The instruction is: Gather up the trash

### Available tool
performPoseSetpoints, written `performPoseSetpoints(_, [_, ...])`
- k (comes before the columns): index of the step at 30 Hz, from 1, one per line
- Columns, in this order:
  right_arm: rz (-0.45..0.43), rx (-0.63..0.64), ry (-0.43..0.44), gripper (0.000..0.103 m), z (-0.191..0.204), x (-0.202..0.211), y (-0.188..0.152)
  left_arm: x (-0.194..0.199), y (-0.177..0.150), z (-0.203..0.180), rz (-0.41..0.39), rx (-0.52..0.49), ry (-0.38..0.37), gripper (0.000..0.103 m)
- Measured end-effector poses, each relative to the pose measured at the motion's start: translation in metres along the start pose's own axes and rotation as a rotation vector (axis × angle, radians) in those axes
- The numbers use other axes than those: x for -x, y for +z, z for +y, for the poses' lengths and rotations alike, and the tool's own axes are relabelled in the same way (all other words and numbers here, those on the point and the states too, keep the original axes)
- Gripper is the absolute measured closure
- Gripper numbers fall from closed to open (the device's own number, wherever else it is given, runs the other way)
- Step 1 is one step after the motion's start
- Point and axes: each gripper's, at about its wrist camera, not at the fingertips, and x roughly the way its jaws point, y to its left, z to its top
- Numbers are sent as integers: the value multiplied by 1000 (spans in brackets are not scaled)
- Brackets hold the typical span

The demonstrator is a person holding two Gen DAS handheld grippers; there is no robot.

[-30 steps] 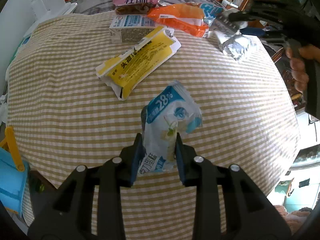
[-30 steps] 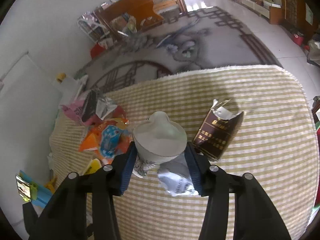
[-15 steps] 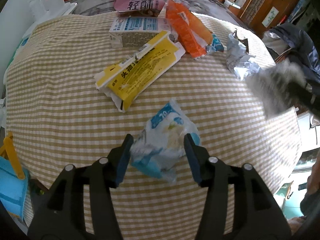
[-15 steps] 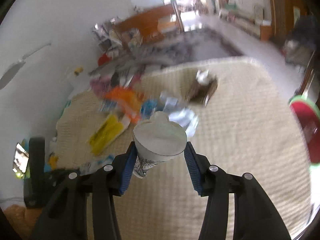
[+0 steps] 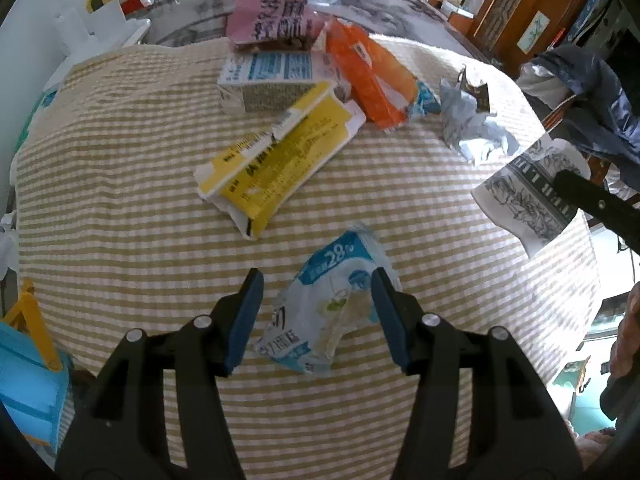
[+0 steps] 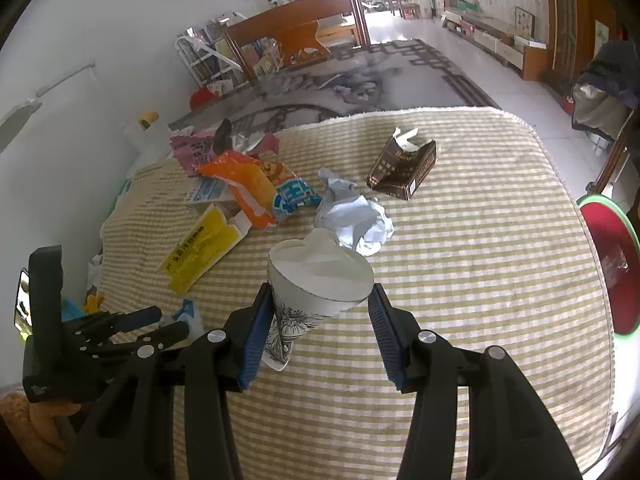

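Note:
A blue-and-white snack wrapper point(image 5: 320, 320) lies flat on the checked tablecloth point(image 5: 120, 220) between the jaws of my left gripper point(image 5: 316, 280). Those jaws are opening; the left pad stands clear of the wrapper and the right pad is just at its edge. My right gripper point(image 6: 320, 292) is shut on a white paper cup point(image 6: 316, 280) with black print, held tilted above the cloth. The cup point(image 5: 528, 196) also shows at the right of the left wrist view. The left gripper point(image 6: 160, 324) appears low on the left in the right wrist view.
Farther back lie a yellow box point(image 5: 280, 160), a blue-white carton point(image 5: 272, 84), an orange bag point(image 5: 368, 76), a pink bag point(image 5: 268, 20), crumpled paper point(image 6: 356, 220) and a brown box point(image 6: 404, 168). A red, green-rimmed bin point(image 6: 612, 264) stands off the right edge.
My left jaws have spread and the wrapper has dropped from upright in the grip to flat on the cloth. The right gripper carried the cup away from the pile, then stopped.

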Motion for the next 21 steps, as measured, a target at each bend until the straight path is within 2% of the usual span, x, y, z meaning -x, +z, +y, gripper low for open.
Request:
performPoseSetpoints(6, [-6, -33, 1, 56, -4, 1, -3, 2, -6, 1, -7, -11, -11, 50])
performPoseSetpoints(11, [6, -30, 2, 56, -3, 0, -8, -5, -15, -5, 19, -39, -38, 50])
performPoseSetpoints(21, [22, -25, 12, 56, -6, -1, -14, -13, -19, -14, 35, -59, -21, 50])
